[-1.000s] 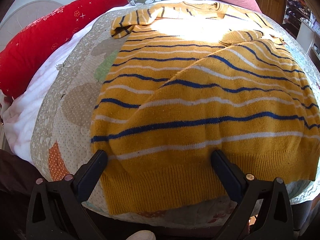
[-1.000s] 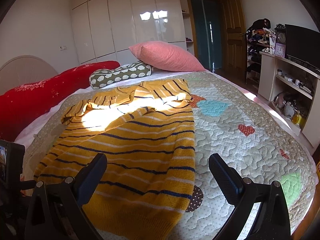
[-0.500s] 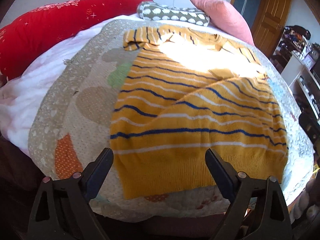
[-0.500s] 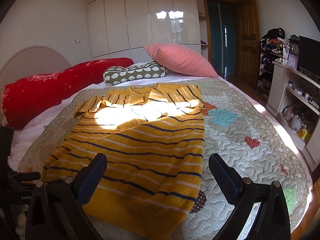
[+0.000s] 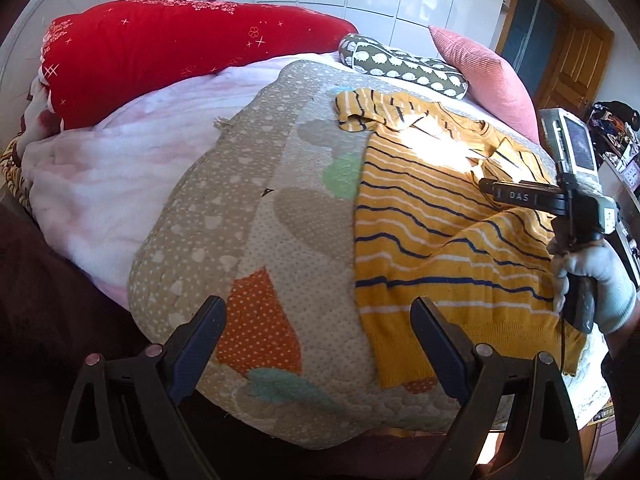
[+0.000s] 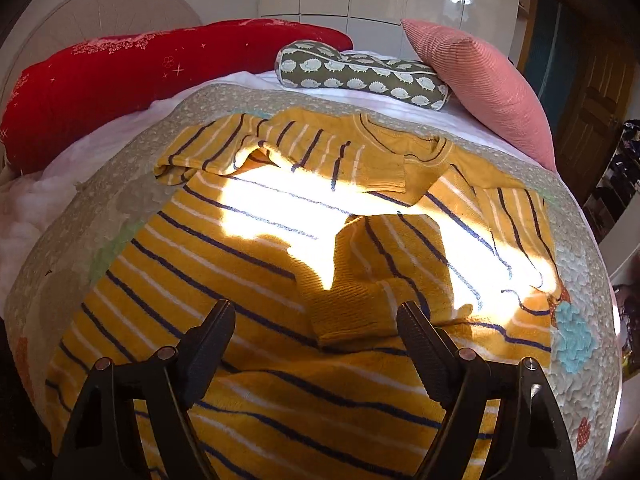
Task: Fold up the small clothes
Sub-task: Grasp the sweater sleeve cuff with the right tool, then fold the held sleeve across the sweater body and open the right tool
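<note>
Left wrist view: the left gripper [image 5: 318,336] is seen nearest, its jaws spread wide with nothing between them, held over the near edge of the patchwork quilt [image 5: 256,216] beside the sweater's left side. Just beyond and to the right, the yellow striped sweater [image 5: 432,240] is laid flat on the quilt, its ribbed hem toward the camera and one side folded over the body. At the right edge a gloved hand [image 5: 596,280] is seen holding the other tool above the sweater. Farther back, a white blanket [image 5: 120,168], a red bolster [image 5: 168,52], a green hedgehog-print pillow [image 5: 404,66] and a pink cushion [image 5: 488,76] are ranged toward the headboard.

Right wrist view: the right gripper [image 6: 316,332] is shown over the middle of the sweater [image 6: 240,264], its jaws closing but not yet pressed on anything; a folded sleeve cuff [image 6: 348,312] lies between and just beyond them. Both sleeves are seen folded inward across the chest, with a sunlit patch over them. The neckline [image 6: 400,136] lies farthest, toward the pillows.
</note>
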